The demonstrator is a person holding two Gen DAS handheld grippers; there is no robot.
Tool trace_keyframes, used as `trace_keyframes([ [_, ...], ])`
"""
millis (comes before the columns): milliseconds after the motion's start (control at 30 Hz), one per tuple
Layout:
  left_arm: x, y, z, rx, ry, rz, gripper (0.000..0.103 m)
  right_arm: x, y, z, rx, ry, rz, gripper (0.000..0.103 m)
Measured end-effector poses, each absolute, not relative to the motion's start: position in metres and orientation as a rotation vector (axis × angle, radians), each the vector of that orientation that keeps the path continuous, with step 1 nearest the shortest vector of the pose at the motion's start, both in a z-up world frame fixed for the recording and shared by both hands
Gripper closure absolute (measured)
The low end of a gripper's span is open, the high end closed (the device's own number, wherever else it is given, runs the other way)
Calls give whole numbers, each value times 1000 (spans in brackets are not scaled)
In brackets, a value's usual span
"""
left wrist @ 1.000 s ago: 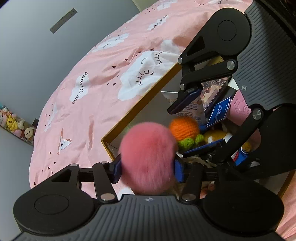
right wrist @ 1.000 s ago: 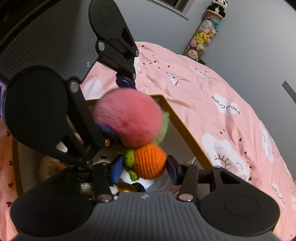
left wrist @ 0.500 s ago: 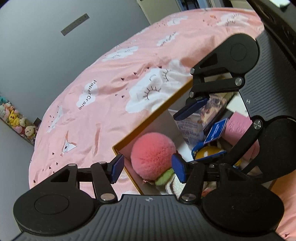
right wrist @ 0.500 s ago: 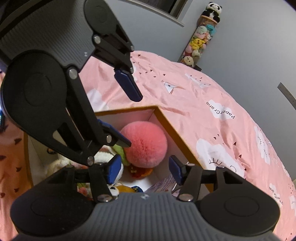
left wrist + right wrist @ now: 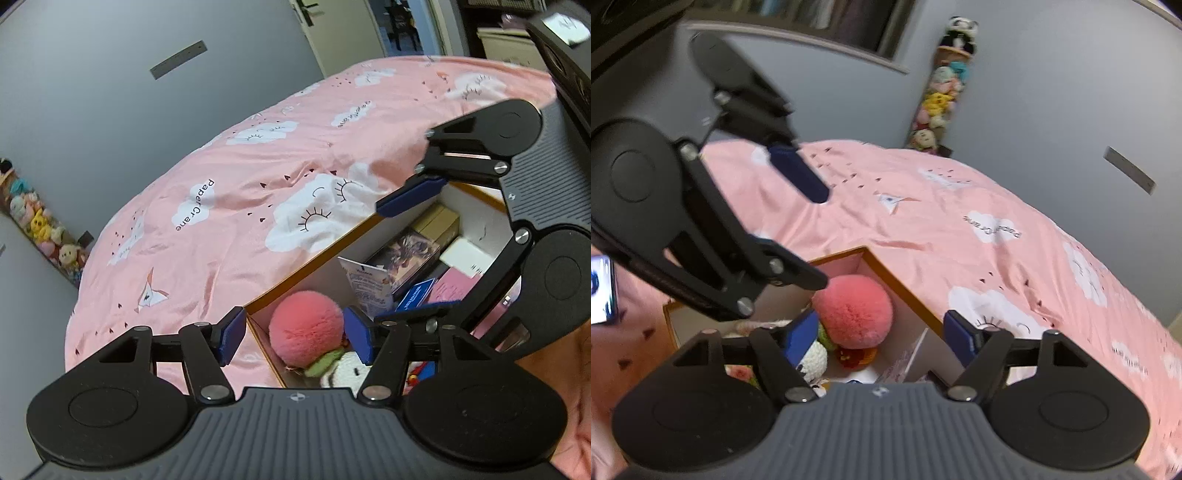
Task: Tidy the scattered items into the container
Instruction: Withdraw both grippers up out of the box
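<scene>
A fluffy pink pompom lies in the near corner of the open orange-rimmed box on the bed. My left gripper hangs above it, jaws opening, nothing pressed between the blue pads. From the right wrist view the same pompom rests in the box beside a white crochet toy. My right gripper is above the box too, jaws opening and empty. Each gripper appears in the other's view, the right one and the left one.
The box also holds cards and small boxes, a blue card and a pink item. A pink cloud-print bedspread surrounds it. Plush toys hang by the grey wall. A lit phone screen is at the left edge.
The pink pompom left my left gripper and dropped into the box corner; the orange crochet toy left my right gripper. Both grippers widened and rose away from the box.
</scene>
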State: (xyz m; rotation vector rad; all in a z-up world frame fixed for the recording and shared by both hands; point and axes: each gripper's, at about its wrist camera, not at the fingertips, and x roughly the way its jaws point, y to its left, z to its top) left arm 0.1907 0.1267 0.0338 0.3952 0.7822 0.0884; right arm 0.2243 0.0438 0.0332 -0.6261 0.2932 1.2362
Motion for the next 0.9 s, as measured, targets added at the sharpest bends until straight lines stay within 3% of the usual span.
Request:
trace_keyframes([
  [533, 159, 109, 68, 191, 627, 187, 29, 216, -25, 54, -240, 319, 1002, 11],
  [900, 144, 81, 33, 66, 595, 343, 27, 219, -57, 34, -37, 430, 825, 5],
])
